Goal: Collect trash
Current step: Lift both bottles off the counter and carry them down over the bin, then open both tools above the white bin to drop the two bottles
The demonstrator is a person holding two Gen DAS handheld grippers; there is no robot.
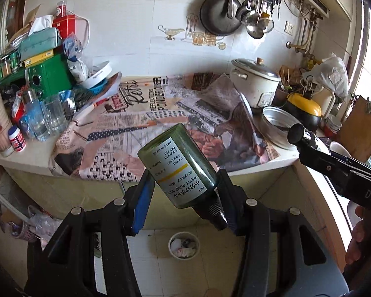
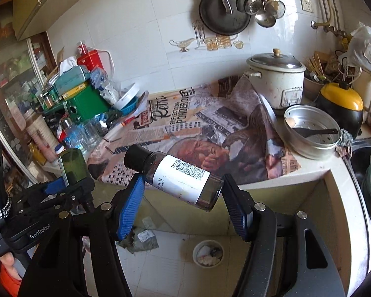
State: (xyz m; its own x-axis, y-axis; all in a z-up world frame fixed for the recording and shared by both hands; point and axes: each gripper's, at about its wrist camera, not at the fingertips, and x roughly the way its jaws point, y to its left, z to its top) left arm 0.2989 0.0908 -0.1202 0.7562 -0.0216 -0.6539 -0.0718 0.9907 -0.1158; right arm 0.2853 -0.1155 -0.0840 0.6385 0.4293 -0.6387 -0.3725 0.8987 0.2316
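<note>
Above the round bin, each ribbed-padded tool clamps a smooth cylindrical labelled bottle.

Two hand-held grippers, the left hand-held gripper and the right hand-held gripper, are counted, along with two bottles, a green bottle and a dark bottle, one rice cooker, one metal steamer pan and one trash cup.

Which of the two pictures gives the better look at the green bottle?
The left wrist view. There the green bottle fills the middle, label readable, clamped in the left gripper. The right wrist view shows only its base end at the left edge, small and partly hidden by that gripper.
</note>
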